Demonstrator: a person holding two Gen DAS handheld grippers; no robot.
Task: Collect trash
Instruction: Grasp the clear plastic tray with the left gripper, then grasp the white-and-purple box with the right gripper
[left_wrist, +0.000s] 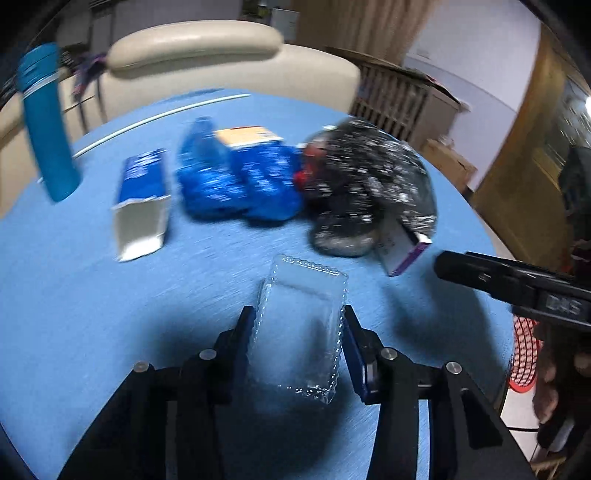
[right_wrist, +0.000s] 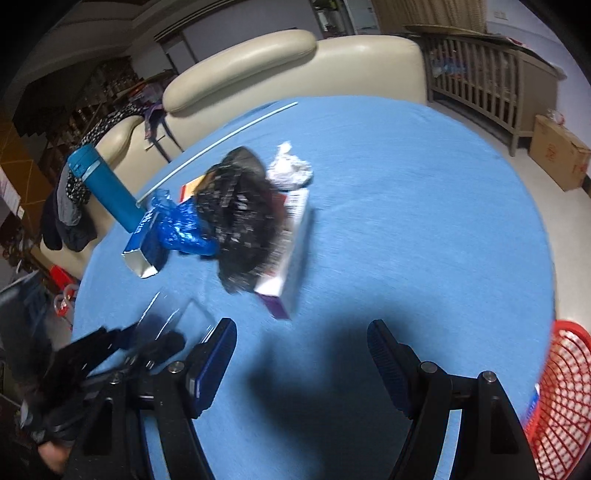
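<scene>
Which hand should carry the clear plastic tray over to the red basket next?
Left. Its tongs are shut on the clear plastic tray. The right tongs are open and empty, though the red basket sits on their side.

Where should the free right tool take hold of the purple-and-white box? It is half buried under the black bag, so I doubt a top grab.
Grip the purple-and-white box at its exposed near end, coming from the table's near edge. The black bag drapes its far part; the near end juts clear, its narrow sides free for the right tool.
</scene>
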